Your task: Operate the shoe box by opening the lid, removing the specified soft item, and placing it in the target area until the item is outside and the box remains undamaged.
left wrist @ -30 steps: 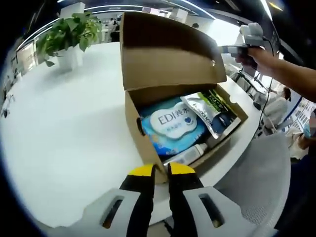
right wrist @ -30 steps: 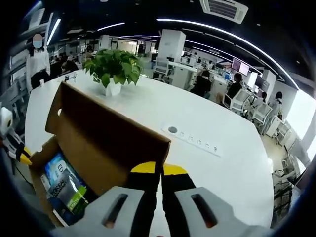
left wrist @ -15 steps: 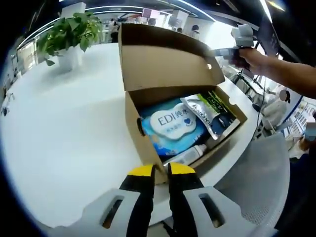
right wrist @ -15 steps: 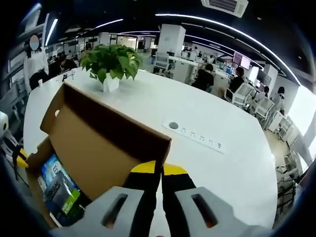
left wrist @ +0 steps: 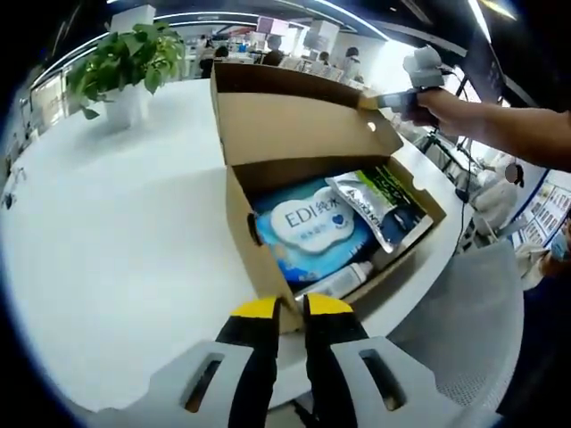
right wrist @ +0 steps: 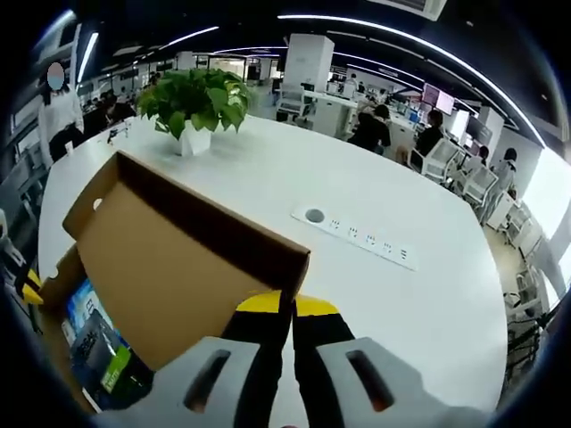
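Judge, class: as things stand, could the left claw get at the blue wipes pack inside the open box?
Probably yes. The lid is held up by the right claw, nothing covers the blue wipes pack, but the left claw is shut on the box's front wall.

1. Your shoe box point(left wrist: 268, 134) is plain brown cardboard, matt and slightly fibrous.
2. Ahead of your left gripper point(left wrist: 282, 308), the blue wipes pack point(left wrist: 308, 227) and silver pouch point(left wrist: 379, 203) are glossy plastic film.
3. The worktop point(left wrist: 116, 232) is smooth white with a soft sheen.
4. The gripper fingertips point(right wrist: 259, 304) look like matt yellow and black plastic.

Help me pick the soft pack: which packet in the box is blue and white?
The EDI wipes pack, lying flat beside the silver-green pouch.
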